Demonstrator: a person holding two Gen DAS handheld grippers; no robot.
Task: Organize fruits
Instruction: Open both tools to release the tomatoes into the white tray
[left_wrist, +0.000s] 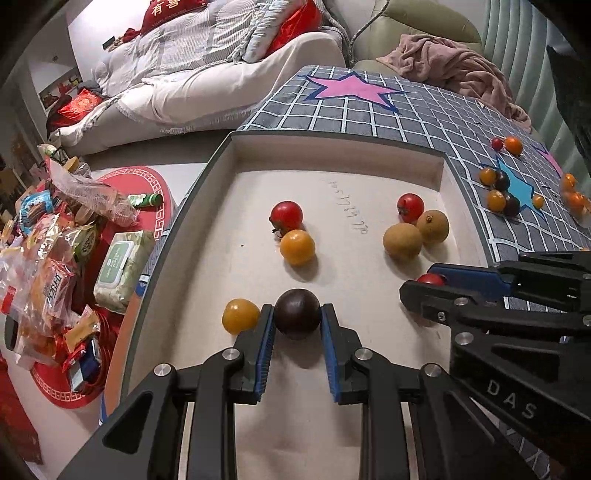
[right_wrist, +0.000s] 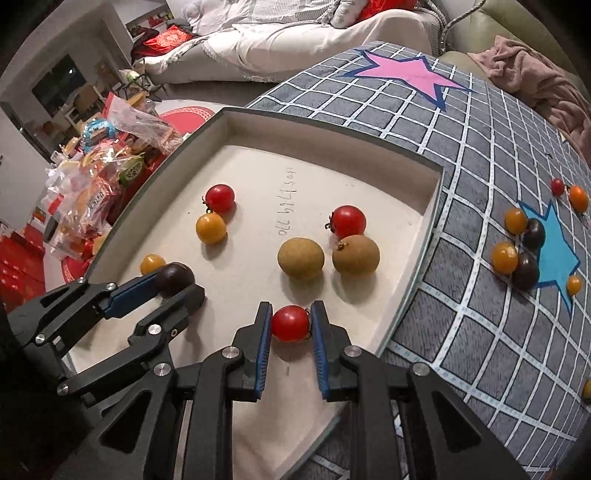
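A shallow white tray (left_wrist: 332, 142) (right_wrist: 432, 236) lies on a grey grid cloth. My left gripper (left_wrist: 297, 321) is shut on a dark purple tomato (left_wrist: 297, 314) just above the tray floor, beside a yellow tomato (left_wrist: 241, 315). My right gripper (right_wrist: 290, 325) is shut on a red tomato (right_wrist: 290, 323) near the tray's right front; the left wrist view shows this gripper (left_wrist: 424, 291) from the side. In the tray lie two red tomatoes (left_wrist: 286, 216) (left_wrist: 410, 207), an orange one (left_wrist: 297, 246) and two brown longans (left_wrist: 402, 242) (left_wrist: 433, 226).
Several yellow, orange, red and dark tomatoes (right_wrist: 521, 247) lie loose on the cloth (right_wrist: 461, 155) around a blue star, right of the tray. Snack bags and a wipes pack (left_wrist: 122, 266) crowd a low red table on the left. A sofa and pink blanket (left_wrist: 454, 66) are behind.
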